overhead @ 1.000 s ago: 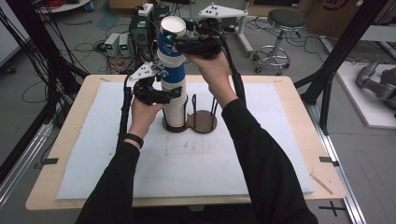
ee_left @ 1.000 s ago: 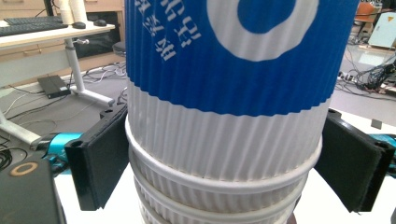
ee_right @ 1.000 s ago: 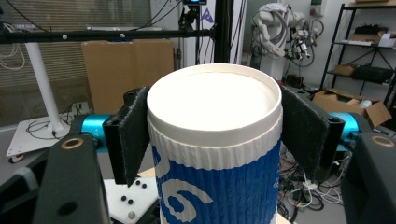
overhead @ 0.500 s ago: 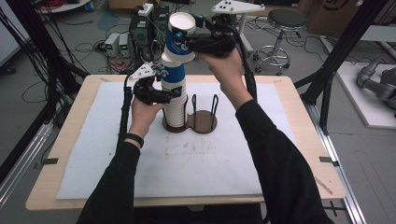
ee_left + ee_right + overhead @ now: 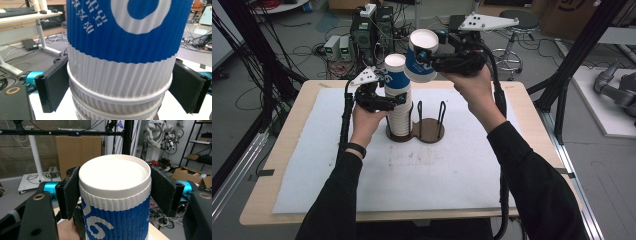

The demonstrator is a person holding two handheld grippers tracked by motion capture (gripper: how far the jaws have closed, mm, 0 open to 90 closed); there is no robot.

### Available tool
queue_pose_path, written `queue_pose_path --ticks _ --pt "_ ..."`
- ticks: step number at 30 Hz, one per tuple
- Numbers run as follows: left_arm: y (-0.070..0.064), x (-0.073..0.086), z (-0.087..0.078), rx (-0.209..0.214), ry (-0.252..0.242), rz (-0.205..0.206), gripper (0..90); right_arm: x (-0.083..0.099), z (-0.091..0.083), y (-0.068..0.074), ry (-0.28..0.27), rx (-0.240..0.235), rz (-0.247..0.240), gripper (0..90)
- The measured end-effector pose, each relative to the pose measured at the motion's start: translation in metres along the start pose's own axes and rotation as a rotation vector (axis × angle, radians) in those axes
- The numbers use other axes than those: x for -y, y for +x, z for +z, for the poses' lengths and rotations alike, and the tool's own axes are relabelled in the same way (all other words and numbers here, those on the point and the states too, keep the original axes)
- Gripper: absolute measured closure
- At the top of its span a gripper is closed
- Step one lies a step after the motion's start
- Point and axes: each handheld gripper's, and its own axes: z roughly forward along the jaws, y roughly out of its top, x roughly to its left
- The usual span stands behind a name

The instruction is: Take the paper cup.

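**Cup lifted clear of the stack**

Cups dominated the high view: a stack of cups [image 5: 399,102], upside down, stood in one ring of a dark two-ring holder [image 5: 428,131] on the white mat [image 5: 412,175] covering the table [image 5: 532,107]. The left gripper [image 5: 398,99] held the stack partway up. A single cup [image 5: 422,62], also inverted and tilted, sat in the right gripper [image 5: 438,64] above and just right of the stack's top, apart from it.

In the left gripper view, the stack [image 5: 120,57] showed ribbed paper walls, a blue upper band with white print, white below, and nested rolled rims underneath. Both jaws pressed against its sides.

In the right gripper view, the single cup [image 5: 115,195] showed its plain white recessed base on top, then a white ribbed collar, then blue with white lettering. The jaws were clamped on it from either side.
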Motion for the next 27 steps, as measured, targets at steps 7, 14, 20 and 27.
queue_pose_path --ticks 7,14,20,27 --pt "0.0 0.0 0.0 -0.002 -0.001 -0.002 11.6 0.018 -0.018 0.0 0.003 -0.007 0.017 29.7" --pt "0.0 0.0 0.0 -0.002 -0.003 -0.003 11.6 0.041 -0.032 -0.001 0.016 -0.01 0.04 29.7" --pt "0.0 0.001 0.0 -0.002 -0.003 -0.001 11.6 0.062 -0.042 -0.002 0.031 -0.01 0.058 29.7" --pt "0.0 0.001 0.0 -0.002 -0.004 -0.003 11.6 0.088 -0.05 0.005 0.034 -0.002 0.049 29.7"
